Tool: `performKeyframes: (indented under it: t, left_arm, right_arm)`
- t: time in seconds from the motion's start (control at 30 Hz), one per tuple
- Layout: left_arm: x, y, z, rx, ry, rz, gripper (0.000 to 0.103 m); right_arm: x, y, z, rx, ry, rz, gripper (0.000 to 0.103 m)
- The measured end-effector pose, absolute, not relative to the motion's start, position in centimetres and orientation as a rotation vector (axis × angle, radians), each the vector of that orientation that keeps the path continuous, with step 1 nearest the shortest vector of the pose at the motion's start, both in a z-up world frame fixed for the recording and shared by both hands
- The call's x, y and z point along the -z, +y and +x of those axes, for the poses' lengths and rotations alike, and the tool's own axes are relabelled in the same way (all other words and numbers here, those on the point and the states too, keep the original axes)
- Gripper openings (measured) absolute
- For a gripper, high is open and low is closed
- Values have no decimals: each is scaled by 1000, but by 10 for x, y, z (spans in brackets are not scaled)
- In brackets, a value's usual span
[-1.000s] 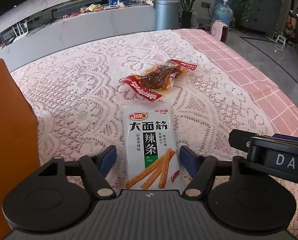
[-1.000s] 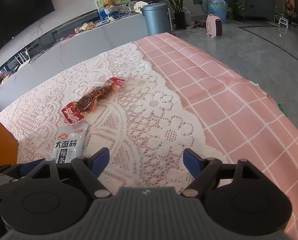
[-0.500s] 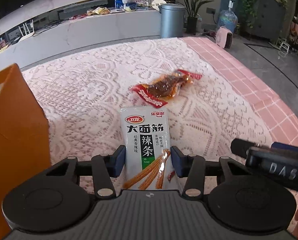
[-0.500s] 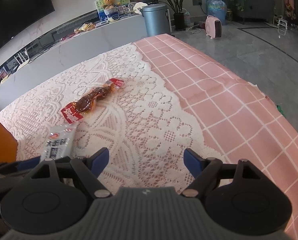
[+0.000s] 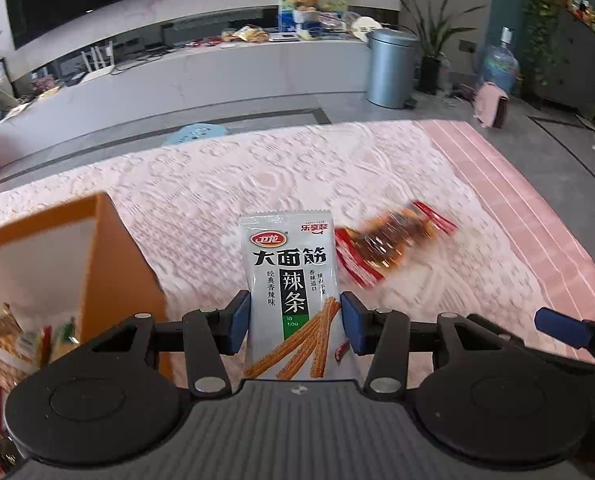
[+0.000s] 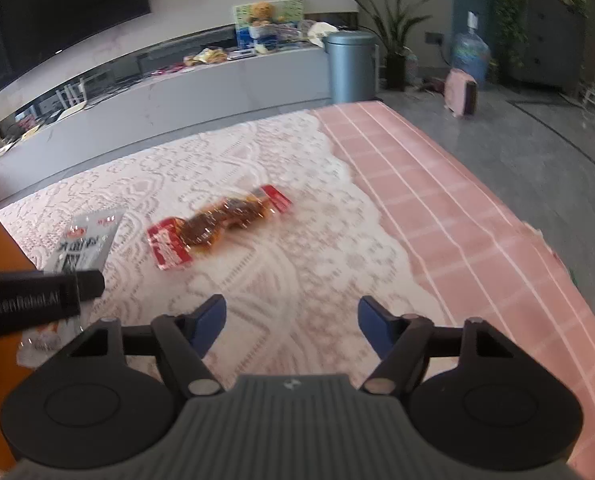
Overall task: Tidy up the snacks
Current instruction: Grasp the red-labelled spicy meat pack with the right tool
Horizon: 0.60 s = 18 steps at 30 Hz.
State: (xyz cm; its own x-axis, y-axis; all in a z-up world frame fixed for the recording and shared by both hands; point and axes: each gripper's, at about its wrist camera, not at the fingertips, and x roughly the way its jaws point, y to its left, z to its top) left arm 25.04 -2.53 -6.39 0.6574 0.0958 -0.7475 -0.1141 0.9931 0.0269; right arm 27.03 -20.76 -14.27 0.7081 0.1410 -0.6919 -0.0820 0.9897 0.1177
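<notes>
Left wrist view: your left gripper (image 5: 293, 322) clamps the white snack packet (image 5: 287, 280), upright between both pads.
Beyond the jaws: the red snack packet (image 5: 389, 248) lies blurred on the lace cloth (image 5: 225, 184).
Left of them: the orange box (image 5: 121, 256), snacks inside.
Right wrist view: your right gripper (image 6: 291, 324) has been narrowing, jaws apart, nothing between.
Ahead-left: the red packet, probably flat.
</notes>
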Motion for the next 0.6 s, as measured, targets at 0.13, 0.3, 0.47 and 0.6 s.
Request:
performKeyframes:
  t: [0.13,0.3,0.47,0.6]
  left_arm:
    - [60,-16,264,-149,839,-24,54]
    - [59,-6,277,-161,839,-36,54]
    - [59,4,290,-172,839,-52,55]
    - [58,11,299,-180,834,-55,55]
  right_arm:
    - [143,-189,288,-181,762,33,67]
    - [145,-171,312,-192,757,29,68]
    - [152,-157,336,-185,765,38,77]
    - [156,-148,360,-162,800,91,83]
